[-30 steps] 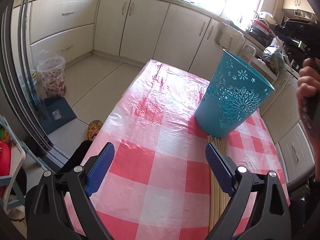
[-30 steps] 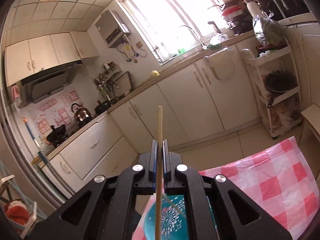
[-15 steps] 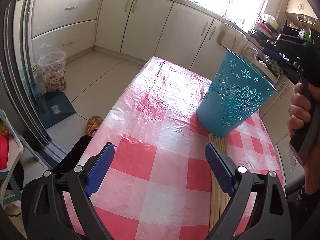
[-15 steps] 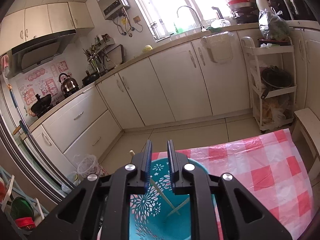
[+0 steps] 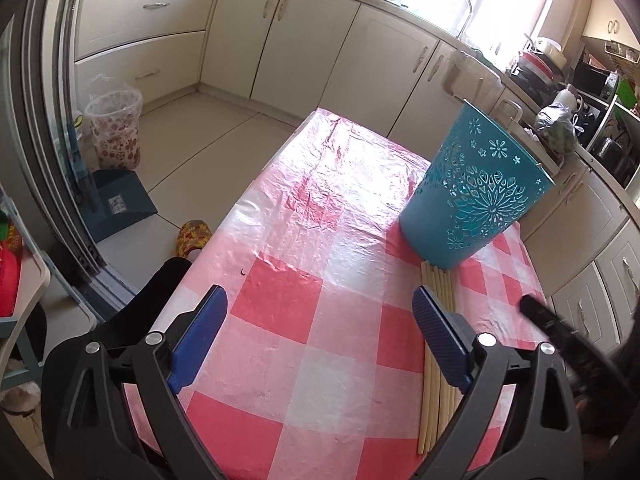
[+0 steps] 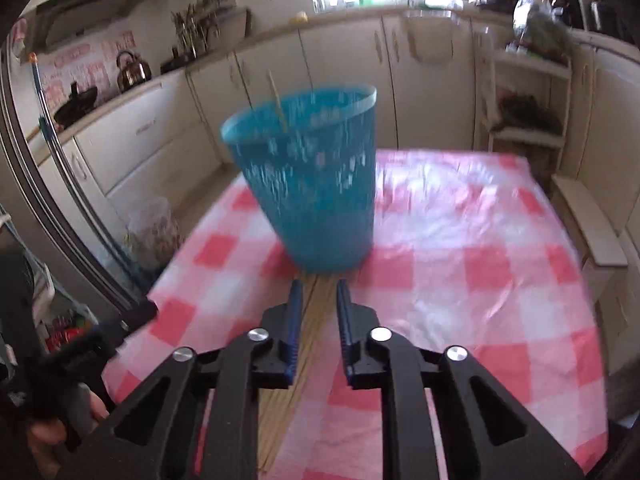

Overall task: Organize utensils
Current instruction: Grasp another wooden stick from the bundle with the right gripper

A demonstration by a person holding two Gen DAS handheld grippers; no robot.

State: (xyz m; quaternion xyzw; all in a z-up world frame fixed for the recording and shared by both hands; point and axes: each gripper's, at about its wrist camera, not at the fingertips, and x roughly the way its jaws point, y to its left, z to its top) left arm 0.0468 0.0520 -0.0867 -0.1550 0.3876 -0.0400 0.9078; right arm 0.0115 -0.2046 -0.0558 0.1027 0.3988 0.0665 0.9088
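A teal cut-out basket [image 5: 476, 196] stands on the red-checked tablecloth [image 5: 312, 240]; it also shows in the right wrist view [image 6: 312, 184], blurred, with a chopstick tip [image 6: 276, 96] sticking out of it. A row of wooden chopsticks [image 5: 438, 360] lies on the cloth in front of the basket. My left gripper [image 5: 320, 332] is wide open and empty above the cloth, left of the chopsticks. My right gripper [image 6: 318, 316] is open a little and empty, low over the chopsticks [image 6: 308, 320], its jaws either side of them.
Kitchen cabinets [image 5: 280, 40] run along the far walls. A floral waste bin [image 5: 118, 128] and a dustpan [image 5: 120, 204] sit on the floor to the left. A white shelf rack [image 6: 528, 92] stands behind the table.
My right gripper let a chopstick go into the basket, opened, then dropped down from above the basket to just over the row of chopsticks. My left gripper stayed open and barely moved.
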